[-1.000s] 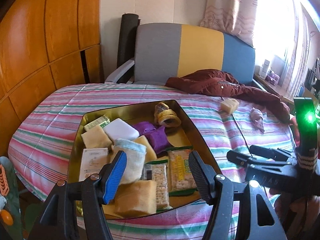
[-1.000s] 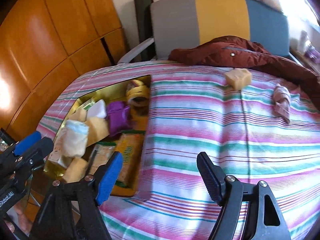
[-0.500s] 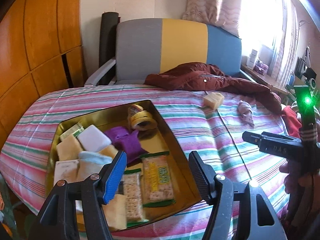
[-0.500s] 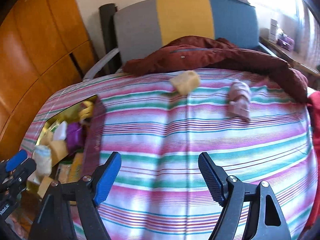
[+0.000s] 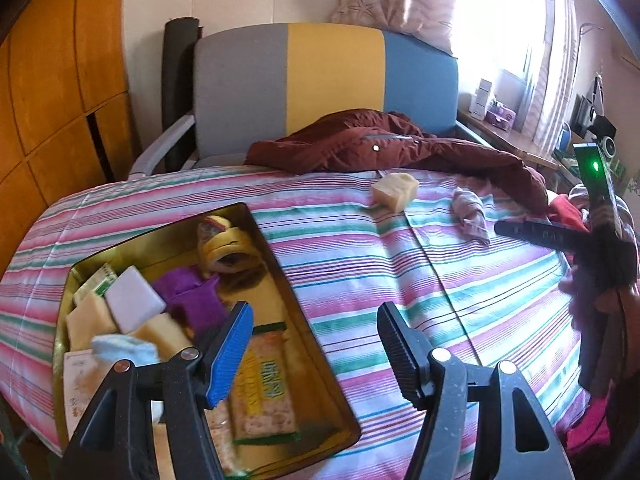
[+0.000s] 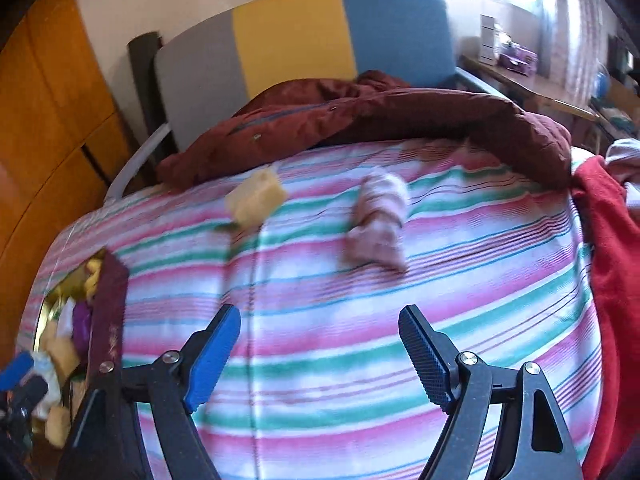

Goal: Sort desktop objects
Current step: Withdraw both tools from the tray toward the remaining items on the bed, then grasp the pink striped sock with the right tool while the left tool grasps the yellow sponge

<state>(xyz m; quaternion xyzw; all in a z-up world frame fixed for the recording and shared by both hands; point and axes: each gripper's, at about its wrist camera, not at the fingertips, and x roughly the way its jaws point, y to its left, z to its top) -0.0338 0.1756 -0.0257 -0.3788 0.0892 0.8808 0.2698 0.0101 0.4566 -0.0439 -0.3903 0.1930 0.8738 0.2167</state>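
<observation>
The left gripper (image 5: 316, 344) hangs with its jaws apart and nothing between them, its blue-padded finger over the right edge of the gold tin (image 5: 276, 248) and its black finger over the striped cover (image 5: 460, 280). Just under the blue pad lies a cracker pack (image 5: 262, 392); farther in sit a purple cloth (image 5: 192, 296), a white block (image 5: 134, 300), yellow sponges (image 5: 86, 316) and a roll of tape (image 5: 224, 248) at the tin's far end. Beyond the tin, well apart from it, a yellow sponge (image 5: 394, 192) and a pale crumpled cloth (image 5: 472, 216) rest on the cover, near a maroon jacket (image 5: 380, 144).

The right gripper (image 6: 320, 344) has just been opening its jaws and holds nothing; both blue pads stand wide over bare striped cover (image 6: 320, 400) (this view is blurred). Ahead of it lie the pale cloth (image 6: 376, 224) and, to that cloth's left, the sponge (image 6: 258, 196), the two apart from each other. The tin (image 6: 110, 320) shows at the left edge, its dark red side wall facing the camera. The jacket (image 6: 400, 116) lies across the far side, before a grey, yellow and blue chair (image 6: 296, 40). In the left view the right gripper (image 5: 560, 236) shows at the right edge, with a green light on it.
</observation>
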